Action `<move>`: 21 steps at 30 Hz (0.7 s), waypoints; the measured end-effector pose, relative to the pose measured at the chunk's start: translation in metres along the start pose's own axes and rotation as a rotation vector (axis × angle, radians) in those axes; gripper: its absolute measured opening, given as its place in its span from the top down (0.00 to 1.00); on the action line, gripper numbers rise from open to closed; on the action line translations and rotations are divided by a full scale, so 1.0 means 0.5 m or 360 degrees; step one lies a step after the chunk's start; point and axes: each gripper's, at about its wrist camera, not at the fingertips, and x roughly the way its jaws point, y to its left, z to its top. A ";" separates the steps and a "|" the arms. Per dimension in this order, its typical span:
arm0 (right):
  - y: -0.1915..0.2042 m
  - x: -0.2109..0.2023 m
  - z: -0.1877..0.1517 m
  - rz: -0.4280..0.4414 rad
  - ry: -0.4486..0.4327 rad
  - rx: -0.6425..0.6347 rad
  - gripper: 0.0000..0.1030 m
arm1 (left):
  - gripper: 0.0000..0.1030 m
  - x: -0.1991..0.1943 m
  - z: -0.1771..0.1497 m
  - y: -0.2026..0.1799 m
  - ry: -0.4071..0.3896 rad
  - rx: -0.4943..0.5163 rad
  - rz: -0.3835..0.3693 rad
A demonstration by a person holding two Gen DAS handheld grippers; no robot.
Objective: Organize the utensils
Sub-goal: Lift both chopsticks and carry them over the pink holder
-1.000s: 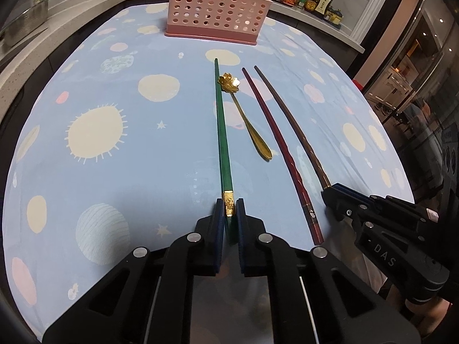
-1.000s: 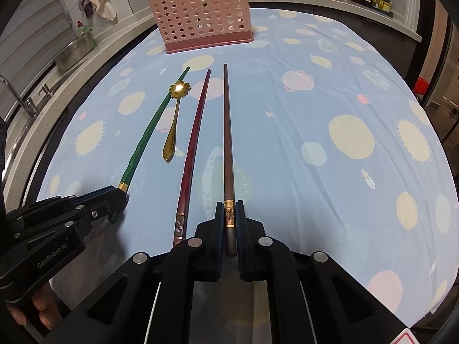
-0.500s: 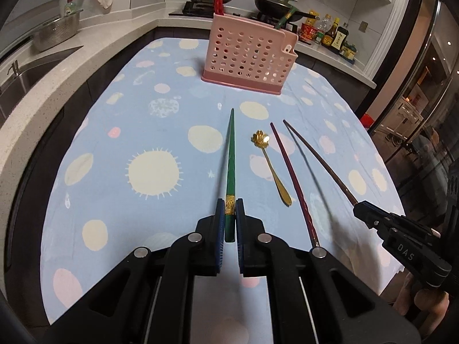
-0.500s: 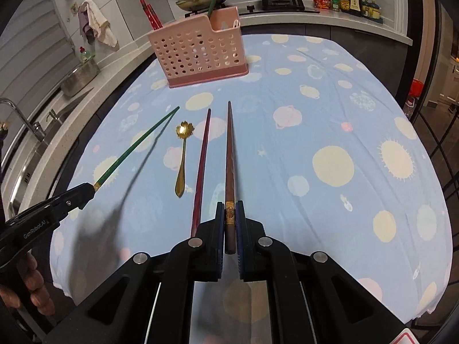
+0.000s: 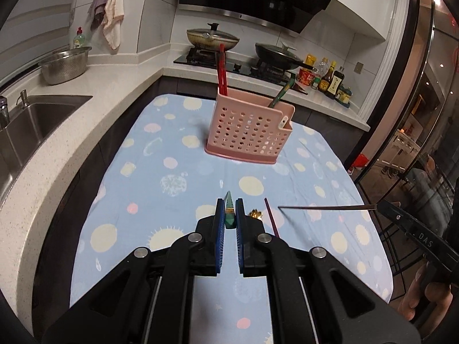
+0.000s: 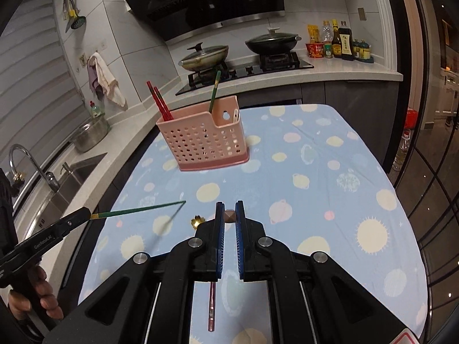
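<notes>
1. We hold the left gripper (image 5: 229, 215) above the near part of the bench (image 5: 137, 177); its fingers (image 5: 220, 215) are narrowed onto the butt end of a green chopstick (image 5: 229, 215), which points forward along them and shows foreshortened.
2. From the right wrist view, that same green chopstick (image 6: 137, 209) runs level above the cloth, its tip free in the air and its shadow falling on the cloth below.
3. Our right gripper (image 6: 229, 218) has its fingers (image 6: 219, 223) pinched on a brown chopstick (image 6: 229, 216), seen end-on; from the left wrist view the brown chopstick (image 5: 324, 208) stretches sideways above the bench.
4. Two utensils lie on the cloth: one dark red chopstick (image 5: 271, 218) and one gold spoon (image 5: 256, 214), side by side, both partly hidden behind our fingers.
5. A pink basket (image 5: 248, 132) stands toward the far end of the bench, well apart from both grippers, with open cloth between.
6. In the basket we count two red chopsticks (image 6: 159, 103) at its left end and one green chopstick (image 6: 214, 91) nearer its right; both lean upward past the rim.
7. The bench's left edge runs beside a counter with a sink (image 5: 28, 123); its right edge drops off to the dark floor.
</notes>
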 end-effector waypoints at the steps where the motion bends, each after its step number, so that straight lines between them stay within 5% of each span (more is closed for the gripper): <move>1: 0.001 -0.001 0.010 -0.0001 -0.0019 -0.0002 0.93 | 0.93 -0.003 0.012 0.000 -0.0022 0.0000 0.0000; 21: 0.000 0.000 0.203 0.0089 -0.0281 0.0013 0.93 | 0.93 -0.019 0.211 -0.010 -0.0291 0.0018 -0.0091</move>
